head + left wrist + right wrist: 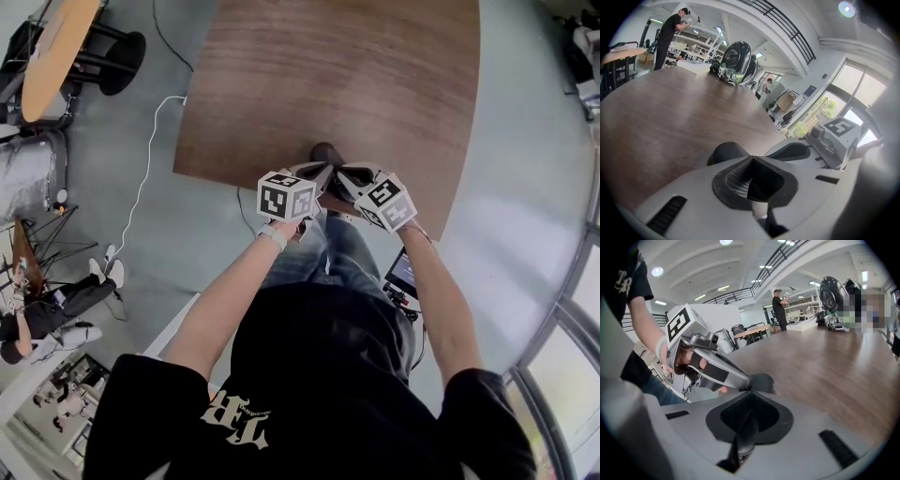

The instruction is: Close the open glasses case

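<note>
Glasses case (326, 153) lies at the near edge of the counter (394, 66), dark and rounded; lid position not discernible. Left claw (322, 170) jaws together, tip at the case. Right claw (340, 174) jaws together, just beside it.

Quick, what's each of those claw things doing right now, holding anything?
Left gripper: closed, holding nothing; the dark glasses case sits just beyond its tips.
Right gripper: closed, holding nothing.

White cable (145, 173) trails beside wooden table (375, 75).
</note>
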Motion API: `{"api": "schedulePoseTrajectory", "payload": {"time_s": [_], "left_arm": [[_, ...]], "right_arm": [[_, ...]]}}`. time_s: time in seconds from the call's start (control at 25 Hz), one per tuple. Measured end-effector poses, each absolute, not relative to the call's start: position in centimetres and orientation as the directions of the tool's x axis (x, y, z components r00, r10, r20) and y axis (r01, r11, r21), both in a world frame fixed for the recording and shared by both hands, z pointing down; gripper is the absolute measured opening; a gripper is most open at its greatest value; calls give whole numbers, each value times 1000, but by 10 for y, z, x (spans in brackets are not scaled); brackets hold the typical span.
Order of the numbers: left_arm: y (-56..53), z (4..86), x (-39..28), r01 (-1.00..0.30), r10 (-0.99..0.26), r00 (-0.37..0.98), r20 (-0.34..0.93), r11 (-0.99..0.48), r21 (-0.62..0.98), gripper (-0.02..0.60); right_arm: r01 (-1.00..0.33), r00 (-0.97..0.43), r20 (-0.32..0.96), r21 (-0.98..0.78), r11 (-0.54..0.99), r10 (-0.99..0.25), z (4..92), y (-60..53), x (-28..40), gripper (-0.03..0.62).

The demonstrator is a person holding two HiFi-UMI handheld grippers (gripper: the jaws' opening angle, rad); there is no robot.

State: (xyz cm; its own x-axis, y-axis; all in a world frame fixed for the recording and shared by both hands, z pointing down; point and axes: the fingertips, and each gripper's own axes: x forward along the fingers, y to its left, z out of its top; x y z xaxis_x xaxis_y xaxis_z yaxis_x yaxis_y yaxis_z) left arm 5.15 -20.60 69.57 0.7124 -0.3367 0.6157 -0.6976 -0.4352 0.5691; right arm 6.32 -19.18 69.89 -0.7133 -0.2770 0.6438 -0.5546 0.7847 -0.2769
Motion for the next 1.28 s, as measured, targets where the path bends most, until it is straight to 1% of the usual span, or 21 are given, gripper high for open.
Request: {"api": "schedulePoseTrajectory", "payload": {"time_s": [0.16,0.28,0.44,0.56,0.76,1.0,1.28], "left_arm": [[-206,697,51,-692,-331,717,613,-448,567,-2],[-206,698,49,-687,-330,721,609,-452,569,-2],[-207,697,50,-688,-331,719,611,-467,556,-2],[-206,699,50,-689,-329,714,618,-489,535,-2],[-204,698,48,-689,-324,710,625,-504,521,-2],[-204,698,52,-694,-325,704,632,-506,512,-2],[-204,700,51,-690,-313,698,644,-534,488,-2]], "right_arm": [[-559,-662,698,-219,799,-272,704,-185,86,-5],[-580,-624,734,-207,788,-266,713,-175,110,-5],[-572,-580,782,-192,798,-228,728,-156,133,-5],[-520,-540,821,-151,841,-186,741,-140,136,11],[-433,-490,850,-46,900,-193,750,-134,132,31],[-364,-472,856,28,931,-210,746,-144,133,31],[-217,-441,880,89,972,-179,752,-147,130,38]]}}
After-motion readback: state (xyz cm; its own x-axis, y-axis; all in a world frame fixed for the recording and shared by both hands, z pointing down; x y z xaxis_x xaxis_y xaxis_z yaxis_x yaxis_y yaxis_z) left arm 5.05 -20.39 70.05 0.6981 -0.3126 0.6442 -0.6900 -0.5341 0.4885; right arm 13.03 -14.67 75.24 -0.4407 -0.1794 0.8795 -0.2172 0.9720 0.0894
